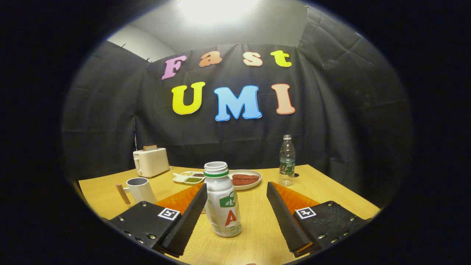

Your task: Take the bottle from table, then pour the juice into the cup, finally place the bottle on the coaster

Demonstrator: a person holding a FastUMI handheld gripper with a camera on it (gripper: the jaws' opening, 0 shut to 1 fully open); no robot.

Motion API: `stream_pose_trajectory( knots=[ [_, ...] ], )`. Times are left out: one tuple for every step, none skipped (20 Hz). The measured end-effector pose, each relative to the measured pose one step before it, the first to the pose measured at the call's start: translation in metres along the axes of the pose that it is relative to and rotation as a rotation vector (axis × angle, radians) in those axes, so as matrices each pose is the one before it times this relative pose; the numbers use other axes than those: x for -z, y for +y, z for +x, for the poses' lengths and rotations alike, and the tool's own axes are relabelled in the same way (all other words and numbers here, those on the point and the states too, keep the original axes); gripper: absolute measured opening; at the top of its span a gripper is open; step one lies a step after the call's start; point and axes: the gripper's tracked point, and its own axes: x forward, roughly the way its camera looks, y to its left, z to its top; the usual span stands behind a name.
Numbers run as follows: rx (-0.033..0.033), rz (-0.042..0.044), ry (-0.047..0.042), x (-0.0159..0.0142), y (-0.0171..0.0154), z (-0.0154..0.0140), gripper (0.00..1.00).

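**Bottle framed, not yet gripped**

Gripper [235,213] fingers stand wide apart on either side of the white juice bottle [222,200], which stands upright on the wooden table [331,198]. The bottle sits nearer the left finger — close against it, perhaps touching — while a clear gap remains to the right finger, so nothing is clamped yet.

By my reading the task is at its very start: the bottle has not left the table, no pouring has begun, and the placing is still to come. The white cup [140,189] with a wooden handle waits just beyond the left finger. I cannot make out a coaster for certain.

Farther back stand a toaster [151,162], a small divided dish [189,177], a plate [245,179] of something reddish and a clear water bottle [287,160] — none part of the job.
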Motion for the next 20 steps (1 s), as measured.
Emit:
stream_pose_trajectory(
  knots=[
    [-0.00537,0.01337,0.00563,0.00539,0.00431,0.00426,0.98],
    [-0.00317,0.01076,0.01302,0.00906,0.00341,0.00617,0.98],
    [-0.00373,0.00673,0.01079,0.00712,0.00256,0.00511,0.98],
    [-0.00111,0.00679,0.00725,0.00392,0.00114,0.00519,0.98],
    [-0.00122,0.00521,0.00511,0.00294,0.00133,0.0047,0.98],
    [-0.00333,0.00214,0.0086,0.00396,0.00211,0.0057,0.98],
    [-0.00148,0.00065,0.00615,0.00208,0.00218,0.00655,0.98],
    [0.00029,-0.00111,0.0067,0.00237,0.00153,0.00594,0.98],
    [0.00008,-0.00291,0.00849,0.00269,0.00164,0.00602,0.98],
    [-0.00058,-0.00402,0.00149,0.00016,0.00201,0.00555,0.98],
    [0.00202,-0.00805,0.00173,0.00072,0.00171,0.00576,0.98],
    [0.00458,-0.01245,0.00288,0.00058,0.00027,0.00545,0.98],
    [0.00864,-0.01081,0.00094,0.00095,-0.00067,0.00475,0.98],
    [0.0084,-0.01178,0.00096,0.00125,-0.00126,0.00298,0.98],
    [0.00955,-0.00725,0.00227,0.0014,-0.00106,0.00426,0.98],
    [0.00968,-0.00132,0.00058,0.0009,-0.00136,0.00315,0.96],
    [0.01312,-0.00087,0.00041,0.00027,-0.00251,0.00301,0.95],
    [0.00652,-0.00081,-0.0011,0.0008,-0.00139,0.00121,0.82],
    [0.00137,-0.00326,0.00222,0.00123,0.00026,0.00271,0.78],
    [-0.00067,-0.00816,-0.00424,-0.00067,0.00053,-0.00101,0.78]
  ],
)
